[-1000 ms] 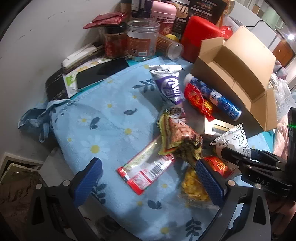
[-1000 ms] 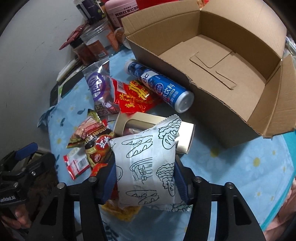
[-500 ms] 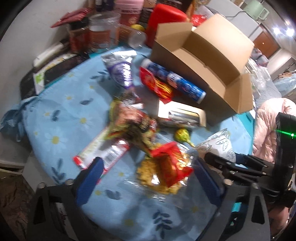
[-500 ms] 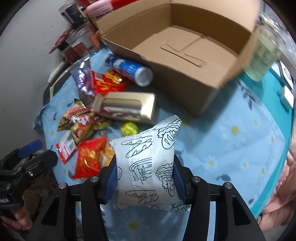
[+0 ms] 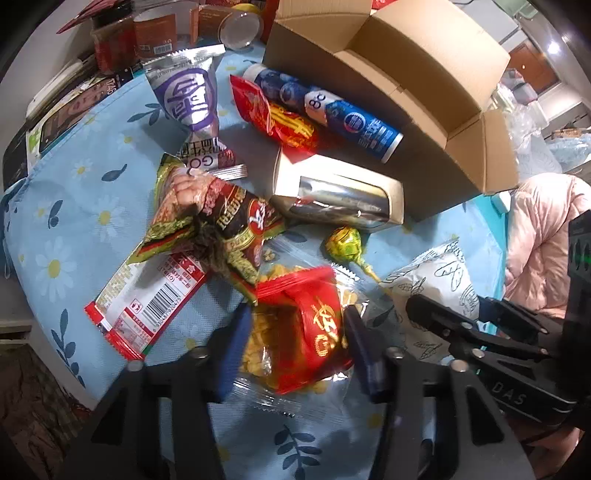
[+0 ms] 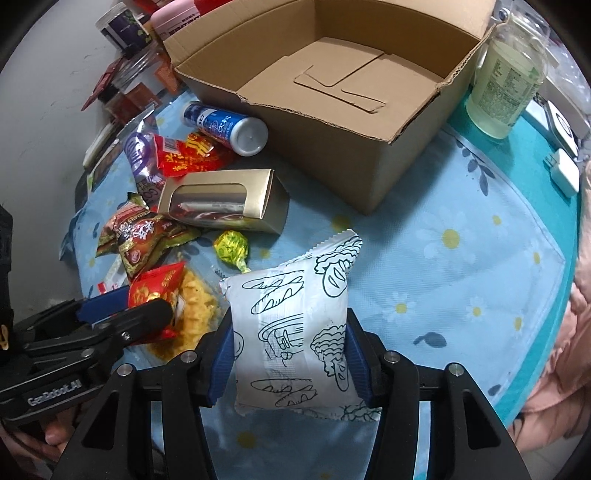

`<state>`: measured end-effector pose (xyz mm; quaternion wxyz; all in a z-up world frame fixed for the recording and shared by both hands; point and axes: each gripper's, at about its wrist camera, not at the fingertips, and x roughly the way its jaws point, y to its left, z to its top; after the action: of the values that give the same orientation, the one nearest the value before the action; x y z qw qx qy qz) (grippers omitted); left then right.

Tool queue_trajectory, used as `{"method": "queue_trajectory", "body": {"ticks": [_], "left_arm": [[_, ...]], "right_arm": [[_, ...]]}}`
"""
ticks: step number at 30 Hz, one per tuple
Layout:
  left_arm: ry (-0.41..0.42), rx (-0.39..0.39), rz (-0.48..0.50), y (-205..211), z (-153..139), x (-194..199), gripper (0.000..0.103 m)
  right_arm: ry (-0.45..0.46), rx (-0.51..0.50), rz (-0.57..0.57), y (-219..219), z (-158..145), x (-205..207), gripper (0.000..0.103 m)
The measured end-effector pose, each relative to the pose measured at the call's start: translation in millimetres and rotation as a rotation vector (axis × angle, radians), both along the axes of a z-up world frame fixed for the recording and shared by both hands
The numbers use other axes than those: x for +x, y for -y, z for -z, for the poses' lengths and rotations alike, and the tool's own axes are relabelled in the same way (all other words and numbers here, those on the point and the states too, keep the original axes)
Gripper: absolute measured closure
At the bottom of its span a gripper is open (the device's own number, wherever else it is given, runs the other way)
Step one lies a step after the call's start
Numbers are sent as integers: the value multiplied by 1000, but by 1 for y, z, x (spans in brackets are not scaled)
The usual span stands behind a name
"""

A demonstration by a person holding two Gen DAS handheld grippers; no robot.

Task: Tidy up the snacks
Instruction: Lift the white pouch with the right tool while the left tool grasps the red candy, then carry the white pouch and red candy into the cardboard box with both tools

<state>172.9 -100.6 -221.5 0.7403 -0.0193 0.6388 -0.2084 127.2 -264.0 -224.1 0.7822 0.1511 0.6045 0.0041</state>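
Brown cardboard box [image 6: 332, 110] sits open and upright on the floral blue cloth [image 6: 461, 258], interior bare; it's the landmark here. Right gripper [image 6: 290, 354] is clenched on the white bread-print packet [image 6: 295, 325], blue pads pressing both its sides, packet held upright in front of the box's near corner, apart from it. Left gripper [image 5: 295, 343] brackets the red-and-gold snack pack [image 5: 310, 321], with fingers [image 5: 232, 354] tight against either side; looks like it's gripping it, though motion blur softens the contact. That pack lies on a clear bag of yellow snacks [image 5: 258, 354], further from the box than the rest of the pile. Blue bottle [image 5: 325, 110] lies on its side touching the box's left wall. A red wrapper [image 5: 273, 118] is just beside the bottle, on the side away from the box. Gold window carton [image 5: 336, 195] lies near the box's front-left corner, apart from it. Green-yellow wrapped candy [image 5: 343, 243] sits just beyond the carton, away from the box. Purple-silver pouch [image 5: 188, 96], brown-green peanut pack [image 5: 210, 221] and barcode strip wrapper [image 5: 147, 295] spread further out to the left of the box. Pale green drink bottle [image 6: 506, 85] stands upright just off the box's right wall. Jars [image 5: 125, 33] are grouped behind the box's far-left side.
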Motion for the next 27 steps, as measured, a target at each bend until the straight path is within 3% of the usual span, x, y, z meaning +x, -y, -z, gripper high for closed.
{"method": "queue_trajectory", "body": {"ticks": [1,2,17,27], "left_arm": [[-8,-12,6,0,1,0,68],[-14,-20,13,1,3,-1,70],[51,-16,46,-8,-22,-18,74],[110,-19,-12,-28,-54,-31,74]], "right_arm": [[-1,0,-2,-1,0,1,50],[-2,1,-4,-2,1,1,50],[29,33,-48,-19,-14,-9,50],[70,80,-94,-38,-32,-25,50]]}}
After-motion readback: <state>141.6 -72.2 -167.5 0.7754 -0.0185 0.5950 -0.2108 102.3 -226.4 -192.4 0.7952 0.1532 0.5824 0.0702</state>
